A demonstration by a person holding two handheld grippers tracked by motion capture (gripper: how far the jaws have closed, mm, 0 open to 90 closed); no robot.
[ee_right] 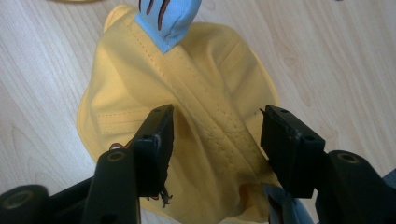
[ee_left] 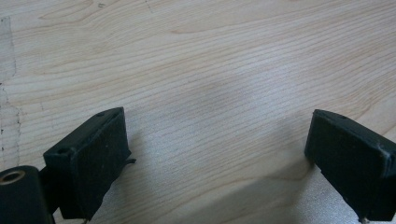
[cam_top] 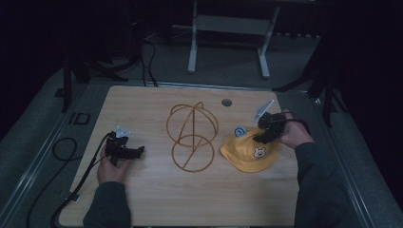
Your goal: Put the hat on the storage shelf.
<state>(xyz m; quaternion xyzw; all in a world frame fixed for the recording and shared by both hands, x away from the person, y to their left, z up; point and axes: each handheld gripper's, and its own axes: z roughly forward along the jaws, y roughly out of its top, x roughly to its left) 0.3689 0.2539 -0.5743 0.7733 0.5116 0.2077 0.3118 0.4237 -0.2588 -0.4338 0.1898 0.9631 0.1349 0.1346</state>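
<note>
I see my right gripper (ee_right: pixel 215 140) with jaws apart astride the crown of the yellow cloth hat with blue ear (ee_right: pixel 187 98), while my left gripper (ee_left: pixel 219 158), also spread, hovers over the bare light wooden table (ee_left: pixel 210 56).

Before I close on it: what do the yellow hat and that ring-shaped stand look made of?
The yellow hat looks like soft woven cotton-type fabric, matte, with visible stitched seams and folds. The golden wire hat stand looks like thin metal rod, bent into hoops, with a brass-coloured finish; paint or plating cannot be told.
</note>
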